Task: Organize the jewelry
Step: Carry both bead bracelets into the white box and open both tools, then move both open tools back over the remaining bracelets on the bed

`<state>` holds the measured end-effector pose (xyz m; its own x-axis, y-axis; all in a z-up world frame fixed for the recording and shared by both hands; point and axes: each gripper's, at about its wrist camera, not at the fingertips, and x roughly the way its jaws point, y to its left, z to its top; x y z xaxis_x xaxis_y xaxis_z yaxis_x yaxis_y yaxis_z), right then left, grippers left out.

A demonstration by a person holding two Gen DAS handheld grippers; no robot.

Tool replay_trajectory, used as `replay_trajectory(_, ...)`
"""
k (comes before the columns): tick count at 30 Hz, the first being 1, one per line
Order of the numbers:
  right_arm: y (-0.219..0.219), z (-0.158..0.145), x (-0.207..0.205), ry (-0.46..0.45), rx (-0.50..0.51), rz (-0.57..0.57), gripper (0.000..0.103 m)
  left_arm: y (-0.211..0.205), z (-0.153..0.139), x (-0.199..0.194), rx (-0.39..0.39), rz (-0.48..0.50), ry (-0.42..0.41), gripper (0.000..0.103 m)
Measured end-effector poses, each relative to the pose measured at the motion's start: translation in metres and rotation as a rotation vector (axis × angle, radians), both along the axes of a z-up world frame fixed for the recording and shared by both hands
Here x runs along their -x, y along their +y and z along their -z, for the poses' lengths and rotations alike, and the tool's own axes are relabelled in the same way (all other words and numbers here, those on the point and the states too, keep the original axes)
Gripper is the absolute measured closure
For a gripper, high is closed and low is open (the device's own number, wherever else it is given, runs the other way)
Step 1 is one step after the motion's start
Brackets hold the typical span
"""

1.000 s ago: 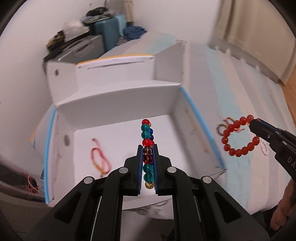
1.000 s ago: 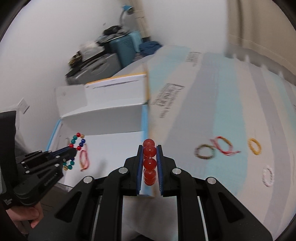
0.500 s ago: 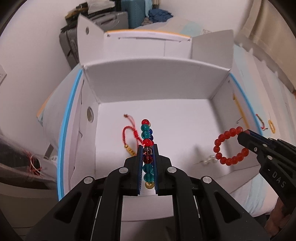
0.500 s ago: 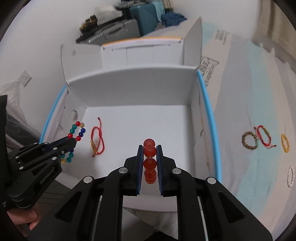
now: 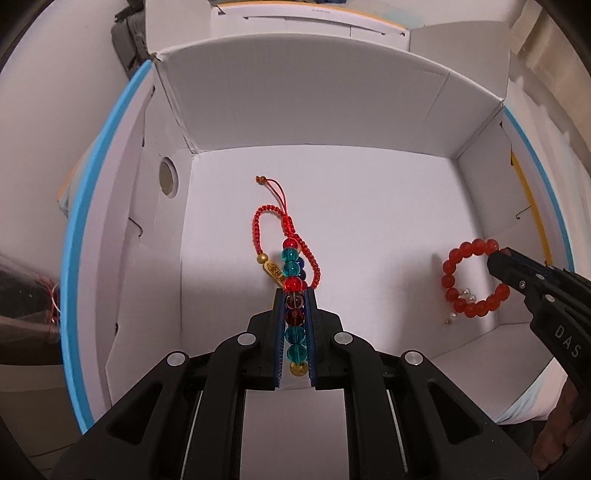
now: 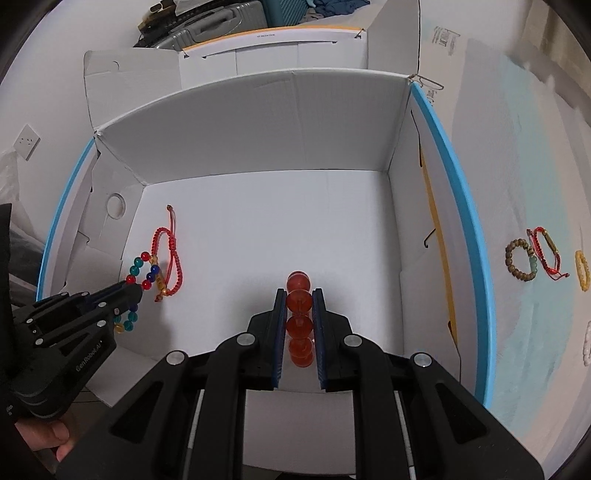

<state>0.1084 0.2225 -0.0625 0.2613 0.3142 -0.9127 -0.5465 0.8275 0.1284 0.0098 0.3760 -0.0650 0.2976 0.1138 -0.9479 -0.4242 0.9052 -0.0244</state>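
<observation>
My left gripper (image 5: 294, 295) is shut on a multicoloured bead bracelet (image 5: 291, 266) and holds it over the floor of the white cardboard box (image 5: 332, 110). It also shows in the right wrist view (image 6: 142, 275). A red cord bracelet (image 5: 275, 229) lies on the box floor under it. My right gripper (image 6: 299, 295) is shut on a red bead bracelet (image 6: 300, 317), seen hanging in the left wrist view (image 5: 469, 284) inside the box's right side. A small pearl piece (image 5: 461, 306) lies below it.
The box has tall open flaps and blue-edged sides (image 6: 461, 206). On the striped bedding to the right lie a brown bead bracelet (image 6: 522, 260), a red cord bracelet (image 6: 548, 253), a yellow bracelet (image 6: 583, 269) and a white one (image 6: 586, 345). Suitcases (image 6: 207, 22) stand behind.
Both grippers have moved with their bracelets from outside the box to over and down into it. The red bead bracelet came in from the bedding on the right. Both stayed shut.
</observation>
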Motion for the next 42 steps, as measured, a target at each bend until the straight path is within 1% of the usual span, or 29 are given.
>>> replay_trajectory(5, 0.003, 0.001, -0.001, 0.000, 0.000, -0.002, 0.089, 0.001, 0.000, -0.007, -0.007, 0.001, 0.009, 0.094)
replay_trajectory(9, 0.001, -0.002, -0.001, -0.003, -0.004, -0.003, 0.086, -0.003, -0.002, -0.007, -0.042, -0.002, 0.010, 0.092)
replay_trajectory(10, 0.002, -0.003, 0.000, -0.005, -0.007, -0.006, 0.083, -0.005, -0.004, -0.006, -0.049, -0.003, 0.008, 0.092)
replay_trajectory(12, 0.000, -0.006, 0.001, -0.023, -0.006, -0.006, 0.067, -0.006, -0.007, -0.005, -0.054, -0.007, 0.003, 0.091)
replay_trajectory(13, -0.002, -0.009, 0.002, -0.034, -0.016, -0.005, 0.063, -0.007, -0.008, -0.005, -0.056, -0.010, -0.001, 0.084)
replay_trajectory(14, -0.003, -0.011, 0.002, -0.038, -0.020, -0.004, 0.058, -0.008, -0.010, -0.004, -0.060, -0.012, -0.004, 0.078)
replay_trajectory(15, -0.005, -0.015, 0.003, -0.047, -0.028, -0.003, 0.053, -0.009, -0.014, -0.003, -0.075, -0.018, -0.017, 0.066)
replay_trajectory(16, -0.007, -0.018, 0.004, -0.054, -0.034, -0.003, 0.051, -0.010, -0.017, -0.003, -0.088, -0.021, -0.030, 0.059)
replay_trajectory(17, -0.009, -0.021, 0.004, -0.063, -0.038, -0.001, 0.046, -0.011, -0.019, -0.002, -0.094, -0.021, -0.037, 0.058)
replay_trajectory(18, -0.011, -0.024, 0.005, -0.070, -0.041, 0.001, 0.043, -0.013, -0.023, -0.002, -0.101, -0.021, -0.044, 0.056)
replay_trajectory(19, -0.015, -0.028, 0.005, -0.078, -0.048, 0.002, 0.042, -0.015, -0.025, -0.002, -0.104, -0.022, -0.050, 0.047)
replay_trajectory(23, -0.029, -0.042, 0.002, -0.111, -0.059, 0.028, 0.028, -0.021, -0.038, 0.000, -0.123, -0.025, -0.088, 0.037)
replay_trajectory(25, -0.036, -0.049, 0.002, -0.125, -0.066, 0.039, 0.026, -0.027, -0.046, 0.001, -0.128, -0.020, -0.106, 0.028)
replay_trajectory(26, -0.041, -0.052, 0.001, -0.133, -0.068, 0.043, 0.024, -0.027, -0.049, 0.001, -0.133, -0.017, -0.115, 0.026)
replay_trajectory(28, -0.049, -0.058, 0.001, -0.146, -0.070, 0.055, 0.022, -0.034, -0.057, -0.002, -0.139, -0.008, -0.134, 0.018)
replay_trajectory(29, -0.054, -0.061, 0.000, -0.152, -0.072, 0.059, 0.020, -0.039, -0.059, -0.002, -0.142, -0.003, -0.144, 0.017)
replay_trajectory(30, -0.059, -0.064, 0.000, -0.158, -0.073, 0.065, 0.018, -0.044, -0.064, -0.003, -0.149, 0.004, -0.156, 0.013)
replay_trajectory(31, -0.066, -0.069, -0.001, -0.168, -0.076, 0.076, 0.018, -0.047, -0.066, -0.003, -0.150, 0.009, -0.163, 0.009)
replay_trajectory(34, -0.084, -0.077, -0.002, -0.185, -0.082, 0.098, 0.018, -0.060, -0.074, -0.008, -0.146, 0.030, -0.182, 0.006)
replay_trajectory(37, -0.105, -0.086, -0.004, -0.208, -0.086, 0.123, 0.013, -0.077, -0.082, -0.014, -0.144, 0.054, -0.197, 0.006)
replay_trajectory(42, -0.141, -0.096, -0.005, -0.229, -0.090, 0.166, 0.012, -0.111, -0.089, -0.026, -0.142, 0.107, -0.216, 0.006)
